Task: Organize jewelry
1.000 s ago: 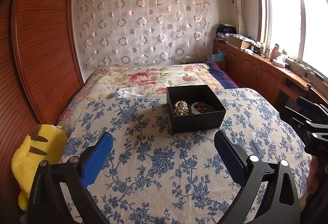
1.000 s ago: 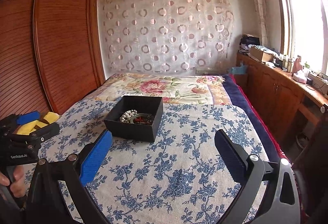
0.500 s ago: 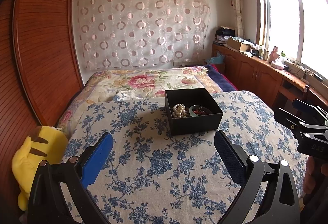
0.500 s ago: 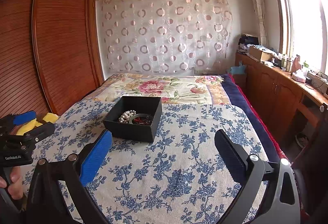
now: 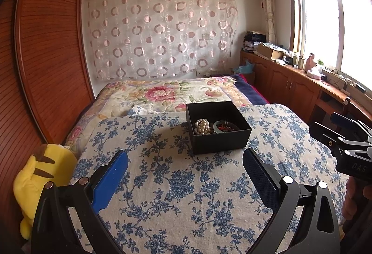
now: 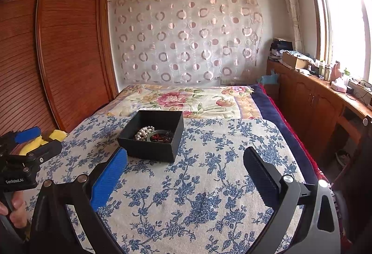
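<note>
A black open box (image 5: 220,141) (image 6: 148,149) sits on the blue-flowered bedspread (image 5: 176,184) (image 6: 209,184). Inside lie a white pearl bracelet (image 5: 202,126) (image 6: 143,132), a pale green bangle (image 5: 217,125) (image 6: 160,131) and red beads (image 5: 226,127) (image 6: 160,137). My left gripper (image 5: 185,171) stands open, short of the box's near wall, with nothing between its fingers. My right gripper (image 6: 185,171) is open too, nearer than the box and to its right. Each gripper shows at the edge of the other's view: the right one (image 5: 348,144), the left one (image 6: 25,151).
A yellow plush toy (image 5: 39,182) lies at the bed's left edge by the wooden wardrobe (image 5: 48,56). A floral quilt (image 5: 167,93) covers the far half of the bed. Wooden cabinets (image 6: 313,105) with clutter run under the window on the right. A hand (image 6: 14,209) holds the left gripper's handle.
Both views have drawn back and tilted up a little, so the box sits slightly farther off. Both grippers stay open and empty.
</note>
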Demonstrator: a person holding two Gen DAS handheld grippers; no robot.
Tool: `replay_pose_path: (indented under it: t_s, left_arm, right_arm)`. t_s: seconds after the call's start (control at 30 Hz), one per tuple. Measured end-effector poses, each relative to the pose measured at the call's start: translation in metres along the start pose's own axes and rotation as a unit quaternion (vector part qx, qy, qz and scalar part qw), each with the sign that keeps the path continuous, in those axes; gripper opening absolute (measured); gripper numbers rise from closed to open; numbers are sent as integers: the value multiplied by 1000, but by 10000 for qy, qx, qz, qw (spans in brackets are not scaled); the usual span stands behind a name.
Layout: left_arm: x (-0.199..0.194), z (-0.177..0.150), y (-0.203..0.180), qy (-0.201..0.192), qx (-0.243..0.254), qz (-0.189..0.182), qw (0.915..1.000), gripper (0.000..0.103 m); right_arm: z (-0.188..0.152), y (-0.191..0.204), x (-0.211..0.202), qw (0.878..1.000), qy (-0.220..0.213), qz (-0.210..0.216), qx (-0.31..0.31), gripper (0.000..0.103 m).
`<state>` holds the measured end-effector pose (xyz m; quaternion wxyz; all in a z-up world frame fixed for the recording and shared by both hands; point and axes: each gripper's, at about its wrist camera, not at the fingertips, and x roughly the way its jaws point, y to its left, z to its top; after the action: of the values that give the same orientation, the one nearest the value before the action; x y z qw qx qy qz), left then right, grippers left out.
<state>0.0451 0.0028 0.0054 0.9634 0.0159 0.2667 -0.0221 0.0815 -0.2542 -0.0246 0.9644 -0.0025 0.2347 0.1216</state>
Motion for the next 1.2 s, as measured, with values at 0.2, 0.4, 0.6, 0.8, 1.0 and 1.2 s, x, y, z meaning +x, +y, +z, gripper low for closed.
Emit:
replay_pose_path:
  t_s: [0.2,0.4,0.6,0.8,1.0,1.2]
  left_arm:
    - [0,0,0,-1,-4,5,10000,95]
    - [-2,1,-2,-10,-3,-13,10000,95]
    - [-4,2,-3,-20,6,-21,10000,95]
    - [-6,3,-3,-40,10,-27,10000,95]
    - [-7,4,-4,-56,13,-30,10000,95]
    - [-9,5,-3,-64,12,-39,10000,95]
  right_arm:
    - [1,2,-1,10000,-25,-48,-17,101]
    - [2,4,-2,10000,-34,-51,-5,101]
    - [2,4,-2,10000,-36,-47,-4,101]
    - [2,4,-2,10000,-40,-46,-6,101]
    - [2,4,-2,10000,-42,-46,-2,101]
    - [2,4,-2,10000,-44,-41,-1,101]
